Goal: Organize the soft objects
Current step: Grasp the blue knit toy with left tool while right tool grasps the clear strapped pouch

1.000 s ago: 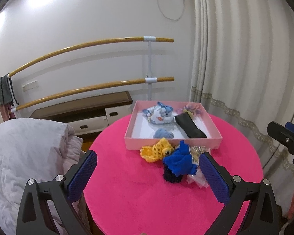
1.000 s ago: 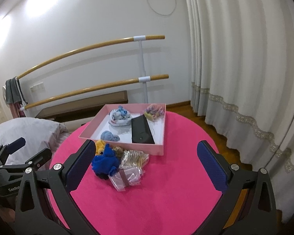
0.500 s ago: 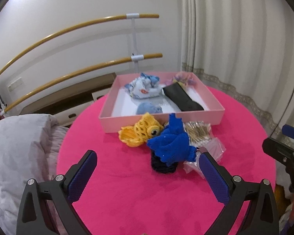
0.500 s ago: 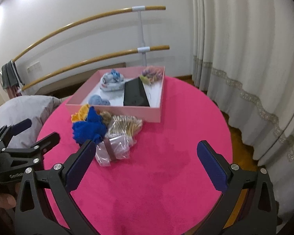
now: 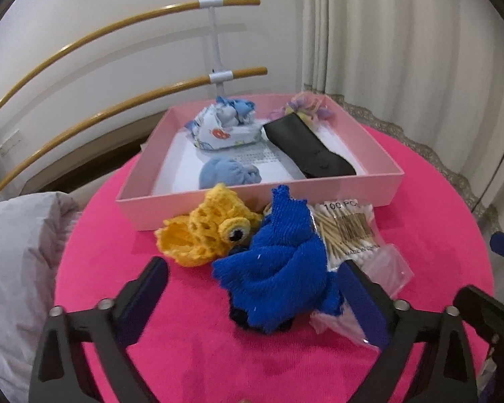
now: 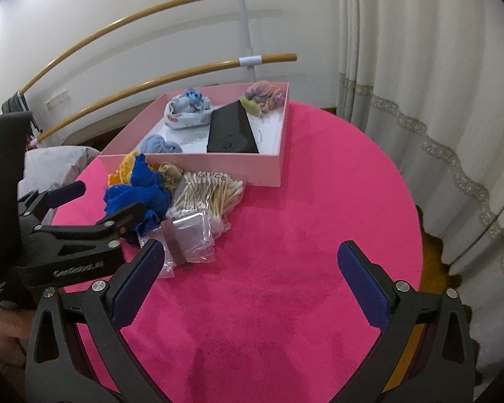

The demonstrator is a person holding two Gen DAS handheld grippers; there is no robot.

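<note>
- Left wrist view: the round pink table (image 5: 198, 362) fills the lower frame, and every place below is given from the pink box (image 5: 258, 203) at its far side.
- Box: shallow, open-topped, its near wall facing the camera. Inside lie a printed cloth bundle (image 5: 223, 127) at the back left, a pastel scrunchie (image 5: 305, 109) in the back right corner, a black pouch (image 5: 309, 151) slanting from the back down to the right of the near wall, and a pale blue sock ball (image 5: 230, 174) just behind the near wall.
- Blue cloth (image 5: 279, 275): crumpled in a heap on the table, in front of the near wall, over a dark thing that I cannot make out.
- Swab bag (image 5: 347, 231): clear, printed, in front of the box's right half, touching the blue cloth's right side.
- Yellow crochet (image 5: 201, 235): with a knitted eye, just in front of the near wall's left part, touching the blue cloth.
- Left gripper (image 5: 252, 292): jaws wide and closing, the blue cloth between them; the right pad lies against the cloth's edge, the left pad stands clear of it.
- Right gripper (image 6: 252, 275): nearer the camera than the box and to the right of the heap, over bare table, jaws spread wide with nothing between them.
</note>
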